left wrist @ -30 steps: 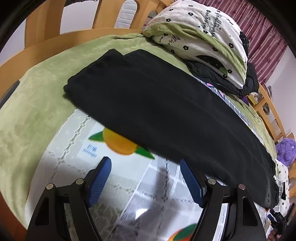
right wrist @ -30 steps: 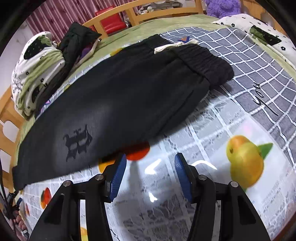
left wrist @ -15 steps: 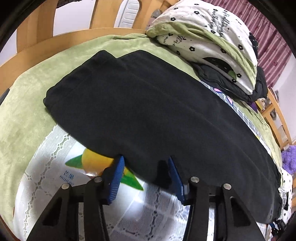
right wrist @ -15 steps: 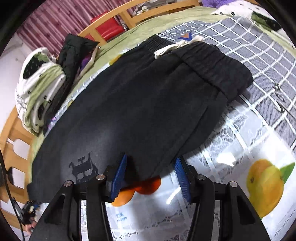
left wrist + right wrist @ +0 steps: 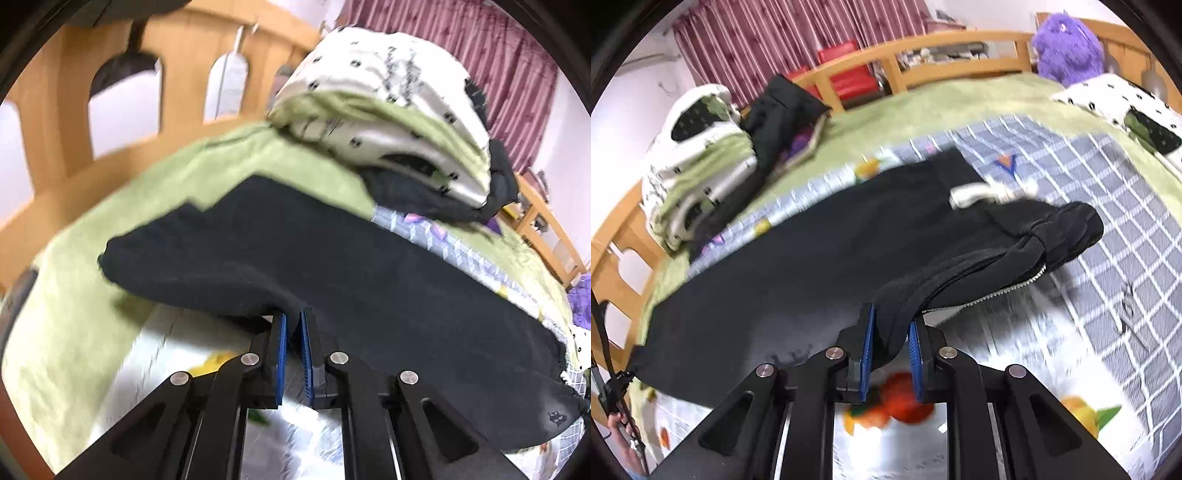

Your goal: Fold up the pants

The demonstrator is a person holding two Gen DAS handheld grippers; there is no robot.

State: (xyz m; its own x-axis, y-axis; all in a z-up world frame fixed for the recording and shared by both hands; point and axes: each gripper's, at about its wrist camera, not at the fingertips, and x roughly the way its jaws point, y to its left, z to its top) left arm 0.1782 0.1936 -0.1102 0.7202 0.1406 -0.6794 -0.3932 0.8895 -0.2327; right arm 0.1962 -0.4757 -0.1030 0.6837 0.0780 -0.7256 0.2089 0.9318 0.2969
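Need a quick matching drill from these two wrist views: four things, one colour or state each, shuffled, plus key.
Things:
1. pants
2. plush toy
3. curtain
4. left gripper

States:
A. purple
B. shut on the near edge of the cloth
C. black
D. maroon, striped

Pairs: 1-C, 2-A, 3-D, 4-B

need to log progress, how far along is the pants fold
Done: the black pants lie lengthwise on the bed, legs stacked one on the other. In hand: the left gripper is shut on the near edge toward the cuffs, the right gripper on the near edge by the waistband, lifting it. Left: carrying the fold over; no crosswise fold shows.
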